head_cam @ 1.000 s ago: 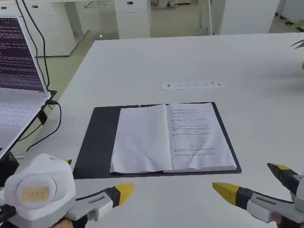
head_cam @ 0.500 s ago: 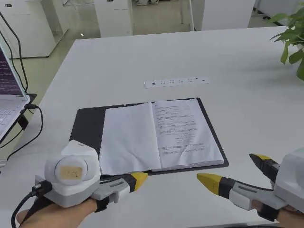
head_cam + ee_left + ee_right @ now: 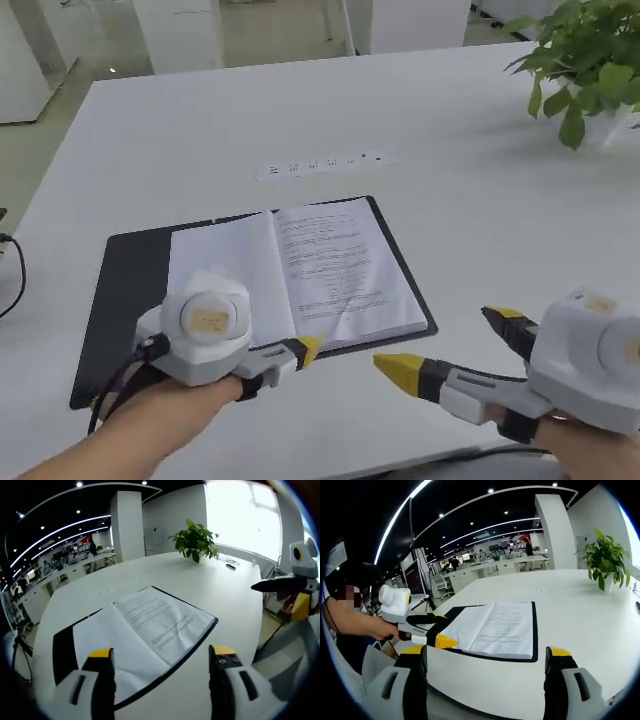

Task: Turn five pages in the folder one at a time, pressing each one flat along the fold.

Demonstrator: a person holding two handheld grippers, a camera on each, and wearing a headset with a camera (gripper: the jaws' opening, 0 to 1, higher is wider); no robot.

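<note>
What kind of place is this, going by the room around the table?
Most likely an open-plan office. Rows of white desks stand under long ceiling light strips, and the big white table carries a power strip, a potted plant and an open folder of printed pages.

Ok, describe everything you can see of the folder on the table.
The folder has a black, matte-looking cover and lies open and flat on the white table. Its stack of white sheets is spread at the fold: the left page is blank, the right page is printed with small text. The left gripper and right gripper hover open by its near edge; neither grips it.
</note>
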